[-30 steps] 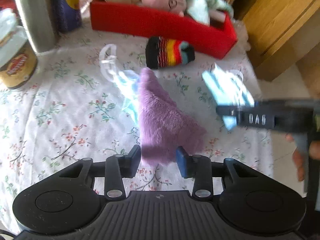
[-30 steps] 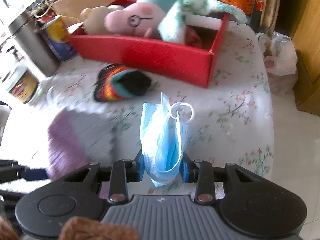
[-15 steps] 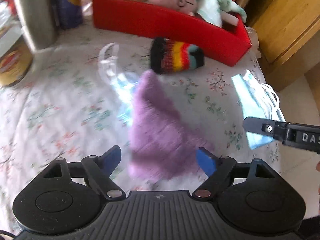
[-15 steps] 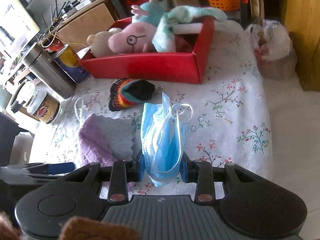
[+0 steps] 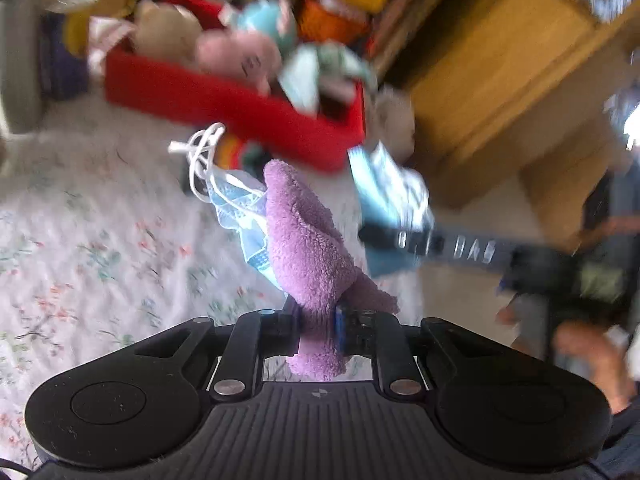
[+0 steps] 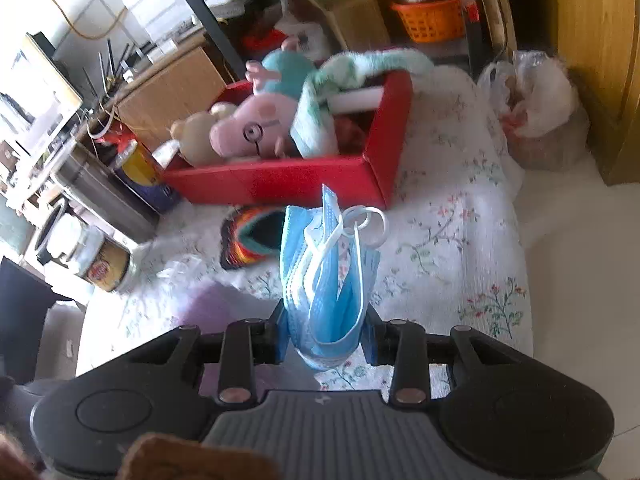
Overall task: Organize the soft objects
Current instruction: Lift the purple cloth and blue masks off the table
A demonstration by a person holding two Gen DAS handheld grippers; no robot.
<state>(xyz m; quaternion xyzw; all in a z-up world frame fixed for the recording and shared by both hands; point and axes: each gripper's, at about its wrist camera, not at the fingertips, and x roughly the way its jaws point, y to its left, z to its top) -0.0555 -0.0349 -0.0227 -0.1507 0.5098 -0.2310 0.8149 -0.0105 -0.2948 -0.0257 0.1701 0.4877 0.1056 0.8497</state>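
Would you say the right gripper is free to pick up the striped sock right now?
Probably not: the right gripper is shut on a blue mask. The striped sock lies uncovered before the red box, so only the load hinders it.

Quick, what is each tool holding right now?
Left tool: jaws closing on the purple fuzzy cloth.
Right tool: shut on blue face masks.

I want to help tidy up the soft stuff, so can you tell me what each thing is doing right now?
Left hand-held gripper: closing on the purple cloth.
Purple cloth: pinched, lifted off the table.
Second blue mask: hanging against the purple cloth.
Right hand-held gripper: shut on the blue masks.
Blue masks: folded, held up.
Striped knit: lying on the table.
Red box: open, stuffed with plush toys.
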